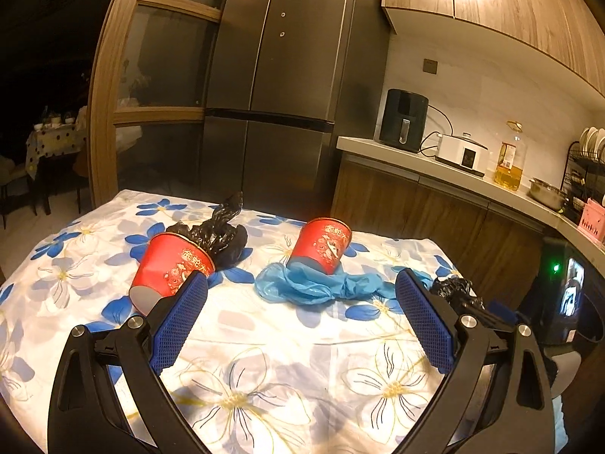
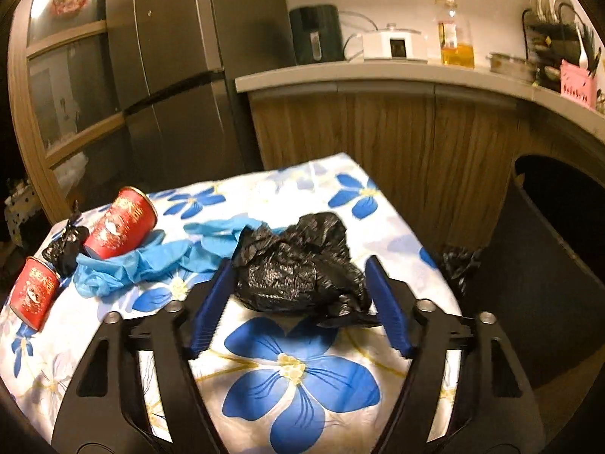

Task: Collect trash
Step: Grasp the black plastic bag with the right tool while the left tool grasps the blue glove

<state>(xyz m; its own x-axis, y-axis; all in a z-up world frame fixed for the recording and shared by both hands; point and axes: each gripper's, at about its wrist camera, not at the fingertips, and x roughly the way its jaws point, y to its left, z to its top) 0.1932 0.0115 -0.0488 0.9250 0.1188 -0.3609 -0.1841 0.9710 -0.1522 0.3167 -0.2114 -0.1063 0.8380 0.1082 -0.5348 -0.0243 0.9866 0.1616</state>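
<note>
The crumpled black bag [image 2: 298, 265] lies near the right edge of the bench [image 2: 302, 397], on its flowered cloth, between the blue pads of the right gripper [image 2: 298, 295]. That gripper reaches forward low over the cloth, its jaws apart on either side of the bag; whether the pads touch it cannot be told. The left gripper [image 1: 302, 310] hovers above the bench with jaws wide apart, holding nothing. Ahead of it a red cup [image 1: 170, 268] lies tipped, a second black bag [image 1: 215, 234] bunched at its mouth. Another red cup [image 1: 321, 246] lies tilted on a blue plastic bag [image 1: 302, 287].
</note>
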